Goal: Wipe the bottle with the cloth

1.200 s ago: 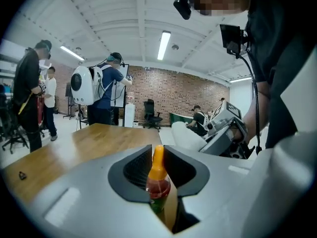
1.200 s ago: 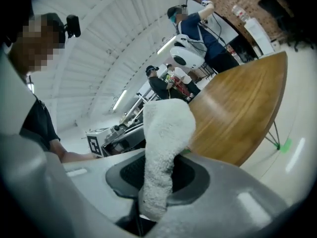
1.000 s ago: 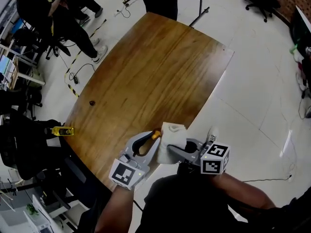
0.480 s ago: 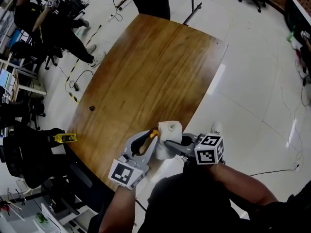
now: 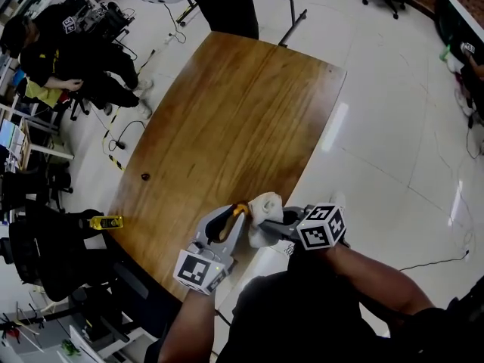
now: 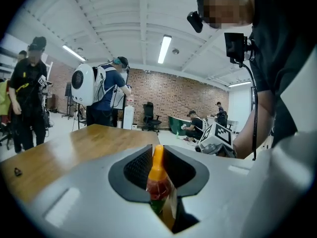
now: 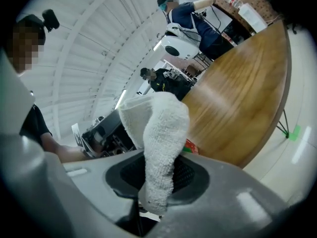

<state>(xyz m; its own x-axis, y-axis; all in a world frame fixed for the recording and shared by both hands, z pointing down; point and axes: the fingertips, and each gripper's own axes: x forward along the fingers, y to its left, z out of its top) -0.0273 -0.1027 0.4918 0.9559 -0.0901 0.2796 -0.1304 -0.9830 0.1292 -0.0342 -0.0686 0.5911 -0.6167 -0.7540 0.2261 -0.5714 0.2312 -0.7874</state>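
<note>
**Near right corner: bottle and cloth held beside a drop**

Over the worktop's (image 5: 242, 112) near right corner, the left gripper (image 5: 239, 215) has its jaws clamped on the small bottle (image 6: 157, 182), with the orange cap pointing out past them. The right gripper (image 5: 263, 222) pinches the white cloth (image 5: 266, 206) in its jaws. The cloth's loose bulk sits just beside the cap, and I cannot tell whether they touch. Hard rubbing could twist the bottle out of that slim hold, and it would likely fall past the edge to the floor (image 5: 378, 150). A loose fold of cloth might also slip free. Farther out, the worktop carries only a small dark speck (image 5: 144, 176) near its left edge, so there is ample room to shift inward.
</note>
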